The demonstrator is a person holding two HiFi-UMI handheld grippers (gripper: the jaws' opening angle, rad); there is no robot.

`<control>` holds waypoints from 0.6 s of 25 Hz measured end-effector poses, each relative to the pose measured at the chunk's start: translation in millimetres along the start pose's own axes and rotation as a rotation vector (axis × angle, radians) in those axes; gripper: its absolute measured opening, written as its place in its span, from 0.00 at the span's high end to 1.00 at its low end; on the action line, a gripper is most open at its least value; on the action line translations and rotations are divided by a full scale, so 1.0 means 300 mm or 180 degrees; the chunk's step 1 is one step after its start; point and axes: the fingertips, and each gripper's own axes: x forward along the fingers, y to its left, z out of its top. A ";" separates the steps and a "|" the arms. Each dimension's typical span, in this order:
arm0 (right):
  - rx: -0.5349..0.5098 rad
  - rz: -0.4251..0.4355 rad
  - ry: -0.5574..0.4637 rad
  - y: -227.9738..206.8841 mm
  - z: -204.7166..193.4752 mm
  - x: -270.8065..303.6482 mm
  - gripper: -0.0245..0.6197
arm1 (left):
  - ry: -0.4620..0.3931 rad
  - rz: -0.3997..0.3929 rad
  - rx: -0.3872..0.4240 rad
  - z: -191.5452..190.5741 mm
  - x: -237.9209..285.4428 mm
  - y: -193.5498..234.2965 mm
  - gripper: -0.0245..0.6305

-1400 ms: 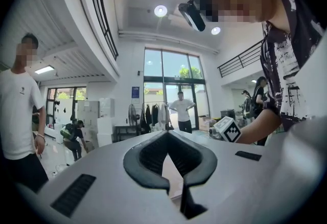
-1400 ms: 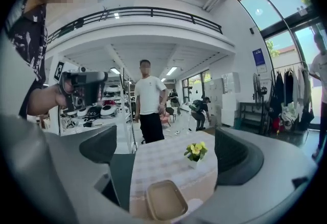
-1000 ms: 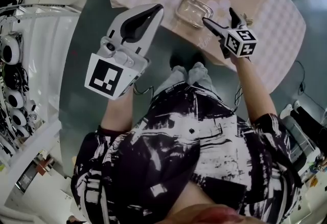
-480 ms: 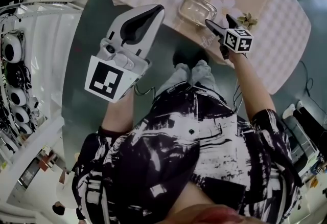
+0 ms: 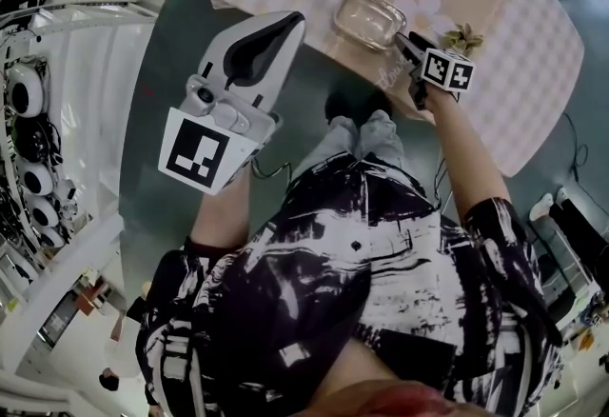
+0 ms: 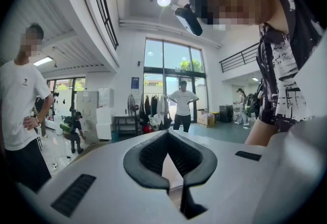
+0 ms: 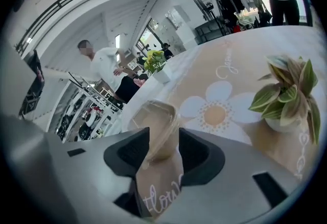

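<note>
A clear, shallow plastic container (image 5: 369, 19) sits near the front edge of a table (image 5: 514, 72) covered in a pink checked and flower-print cloth. My right gripper (image 5: 407, 41) is held low at the container's right end. In the right gripper view, the container (image 7: 156, 120) shows in the gap between the open jaws of the right gripper (image 7: 163, 132). I cannot tell whether they touch it. My left gripper (image 5: 290, 18) is raised off the table's left front corner. In its own view the left gripper (image 6: 167, 135) points out into the hall, its tips meet and it holds nothing.
A small potted plant (image 7: 288, 95) stands just right of the right gripper, and yellow flowers (image 7: 156, 62) stand at the table's far end. A person in a white shirt (image 6: 20, 110) stands to the left and another (image 6: 182, 108) by the windows. White racks (image 5: 29, 139) line the left.
The right gripper has dropped down and forward to the container, and its jaws stand closer together than before. The left gripper stays raised and shut.
</note>
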 end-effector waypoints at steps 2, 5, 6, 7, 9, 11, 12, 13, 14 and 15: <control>0.0104 0.0037 0.0034 -0.006 -0.012 0.006 0.73 | 0.0011 0.0005 -0.0002 -0.006 0.001 0.000 0.96; 0.0197 0.0070 0.0062 -0.011 -0.024 0.015 0.79 | 0.0018 0.0012 -0.0001 -0.009 0.002 0.003 0.96; 0.0222 0.0083 0.0065 -0.010 -0.026 0.016 0.81 | 0.0019 0.0013 0.0000 -0.008 0.002 0.002 0.96; 0.0249 0.0099 0.0065 -0.009 -0.027 0.016 0.83 | 0.0020 0.0014 0.0002 -0.007 0.002 0.001 0.96; 0.0299 0.0132 0.0059 -0.005 -0.026 0.016 0.85 | 0.0019 0.0016 0.0005 -0.004 0.002 -0.001 0.96; 0.0339 0.0157 0.0048 -0.003 -0.022 0.016 0.86 | 0.0016 0.0016 0.0005 -0.002 0.002 -0.001 0.96; 0.0362 0.0171 0.0040 -0.001 -0.019 0.015 0.87 | 0.0016 0.0015 0.0004 -0.002 0.003 0.000 0.96; 0.0388 0.0185 0.0030 0.000 -0.017 0.014 0.88 | 0.0019 0.0014 0.0001 -0.002 0.004 0.000 0.96; 0.0412 0.0201 0.0020 0.001 -0.014 0.013 0.90 | 0.0021 0.0013 -0.0001 -0.002 0.004 0.000 0.96; 0.0430 0.0214 0.0009 0.003 -0.011 0.011 0.91 | 0.0020 0.0011 -0.0002 -0.002 0.005 0.000 0.96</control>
